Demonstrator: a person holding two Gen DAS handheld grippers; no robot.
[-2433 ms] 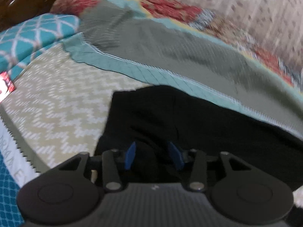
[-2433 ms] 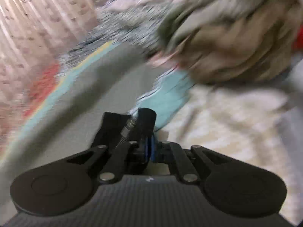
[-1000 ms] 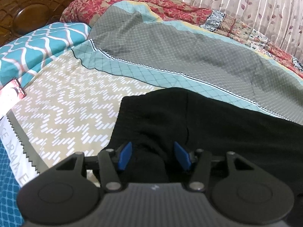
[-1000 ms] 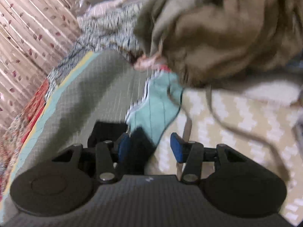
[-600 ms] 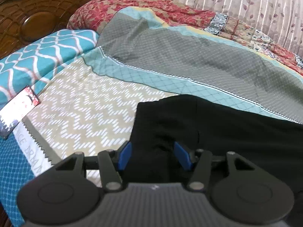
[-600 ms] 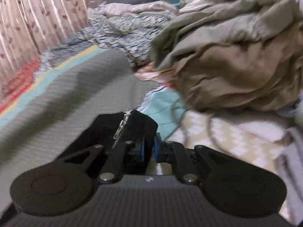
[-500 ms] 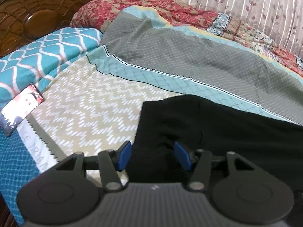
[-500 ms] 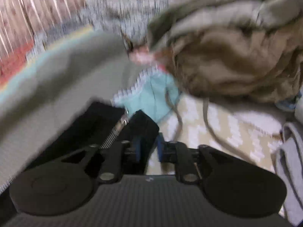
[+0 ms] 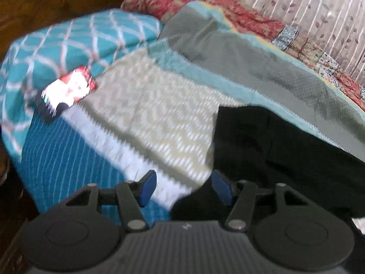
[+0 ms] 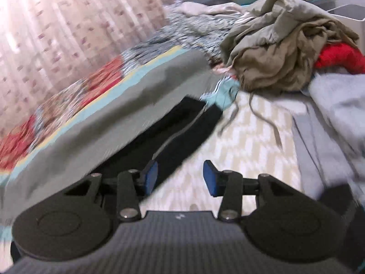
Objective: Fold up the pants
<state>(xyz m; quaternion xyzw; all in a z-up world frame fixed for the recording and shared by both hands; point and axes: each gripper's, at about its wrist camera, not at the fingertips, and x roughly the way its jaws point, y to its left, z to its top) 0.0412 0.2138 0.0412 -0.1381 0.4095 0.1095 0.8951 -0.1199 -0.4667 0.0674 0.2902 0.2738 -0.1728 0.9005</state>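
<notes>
Black pants [image 9: 285,153] lie flat on the patterned bedspread [image 9: 164,123], reaching off to the right in the left wrist view. My left gripper [image 9: 183,188] is open, with the pants' near edge by its right finger and nothing held. In the right wrist view the pants' zippered waist end [image 10: 182,132] lies on the bed ahead and to the left. My right gripper [image 10: 180,178] is open and empty, its left finger just over the black cloth.
A lit phone [image 9: 66,91] lies at the left by a teal pillow [image 9: 75,38]. A heap of beige and red clothes [image 10: 285,54] and grey cloth [image 10: 335,118] lie to the right. A wooden headboard [image 9: 45,0] and a curtain [image 10: 57,22] stand behind.
My right gripper has let go of the pants' waist and opened. My left gripper has swung left off the pants, which now lie to its right. Both views are blurred by motion.
</notes>
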